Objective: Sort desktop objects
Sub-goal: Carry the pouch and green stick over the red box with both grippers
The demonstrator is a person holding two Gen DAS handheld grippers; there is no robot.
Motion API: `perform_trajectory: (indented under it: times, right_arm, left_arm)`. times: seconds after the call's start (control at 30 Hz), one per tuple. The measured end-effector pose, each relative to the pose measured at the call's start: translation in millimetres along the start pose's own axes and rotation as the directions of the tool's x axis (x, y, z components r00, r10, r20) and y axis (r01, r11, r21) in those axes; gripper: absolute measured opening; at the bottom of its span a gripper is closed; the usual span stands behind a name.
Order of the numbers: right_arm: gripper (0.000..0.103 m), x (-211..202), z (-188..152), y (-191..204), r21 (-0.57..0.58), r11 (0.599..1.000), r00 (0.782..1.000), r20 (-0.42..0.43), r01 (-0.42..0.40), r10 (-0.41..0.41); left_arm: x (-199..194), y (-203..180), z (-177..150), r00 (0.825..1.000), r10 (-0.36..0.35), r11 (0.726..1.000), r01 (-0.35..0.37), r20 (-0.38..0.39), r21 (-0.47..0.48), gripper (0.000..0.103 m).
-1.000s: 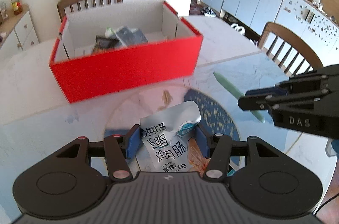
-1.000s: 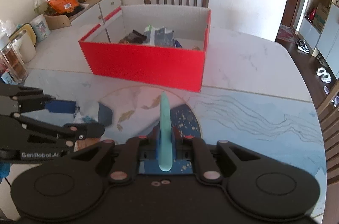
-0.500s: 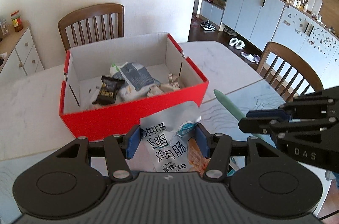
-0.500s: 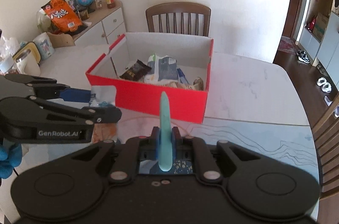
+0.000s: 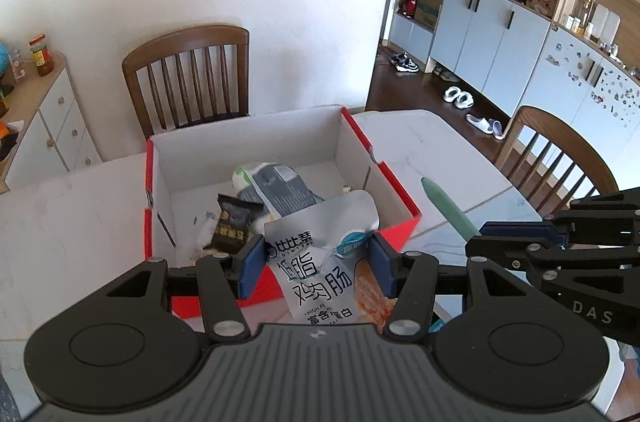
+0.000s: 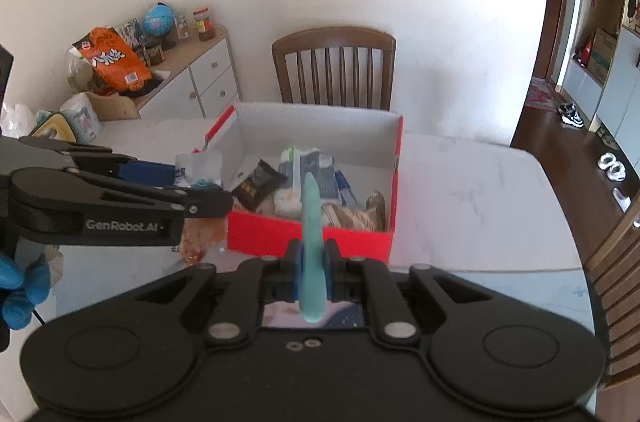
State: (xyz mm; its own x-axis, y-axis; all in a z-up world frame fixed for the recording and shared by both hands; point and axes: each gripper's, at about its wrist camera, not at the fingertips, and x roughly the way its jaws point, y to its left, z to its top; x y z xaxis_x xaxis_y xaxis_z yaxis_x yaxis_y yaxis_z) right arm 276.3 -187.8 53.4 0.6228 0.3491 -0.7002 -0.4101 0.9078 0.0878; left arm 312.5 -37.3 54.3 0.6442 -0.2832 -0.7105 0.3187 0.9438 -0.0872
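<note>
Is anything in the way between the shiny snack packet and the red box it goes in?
Nothing visible blocks it. The left gripper holds the silver snack packet right at the near wall of the open red cardboard box, which has no lid. Other wrappers lie inside, but bare floor shows on its left side.

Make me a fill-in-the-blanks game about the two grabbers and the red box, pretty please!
1. The left gripper is shut on a silver snack ____.
2. The right gripper is shut on a long, thin ____-coloured stick.
3. The box is red outside and ____ inside.
4. Behind the box stands a wooden ____.

Missing words: pouch; green; white; chair
</note>
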Motion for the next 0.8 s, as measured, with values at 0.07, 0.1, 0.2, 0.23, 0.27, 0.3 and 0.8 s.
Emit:
perform_trajectory:
  times: [0.07, 0.1, 0.2, 0.23, 0.27, 0.3, 0.8]
  right_arm:
    - [0.01, 1.0, 5.7, 0.6, 0.0, 1.0, 1.0, 0.007, -0.001, 0.001]
    - [0.01, 1.7, 8.2, 0.9, 0.0, 1.0, 1.0, 0.01, 0.001, -0.001]
    - [0.01, 5.1, 15.5, 1.3, 0.004, 1.0, 1.0, 0.015, 0.004, -0.004]
    - [0.01, 6.4, 17.7, 1.5, 0.005, 1.0, 1.0, 0.018, 0.006, -0.006]
    - [0.01, 8.1, 20.2, 1.5, 0.005, 1.0, 1.0, 0.02, 0.008, -0.008]
    - [0.01, 9.8, 22.5, 1.7, 0.004, 1.0, 1.0, 0.021, 0.011, -0.012]
    - [0.01, 37.4, 49.7, 2.7, -0.007, 1.0, 0.999, 0.032, 0.019, -0.019]
  left_arm:
    - [0.9, 3.0, 6.2, 1.0, -0.002, 1.0, 0.002, 0.004, -0.004, 0.054]
    - [1.0, 4.0, 9.2, 1.0, -0.001, 1.0, 0.001, 0.008, -0.005, 0.054]
    - [2.7, 7.1, 18.3, 1.0, 0.004, 1.0, -0.005, 0.021, 0.004, 0.054]
    - [3.5, 7.5, 21.0, 1.0, 0.007, 1.0, -0.008, 0.024, 0.014, 0.054]
    - [4.2, 7.5, 23.1, 1.0, 0.012, 1.0, -0.012, 0.027, 0.024, 0.054]
    - [4.7, 7.3, 25.5, 0.999, 0.017, 0.999, -0.018, 0.03, 0.034, 0.054]
    - [25.2, 33.4, 51.9, 0.997, 0.068, 0.997, -0.07, 0.033, 0.045, 0.054]
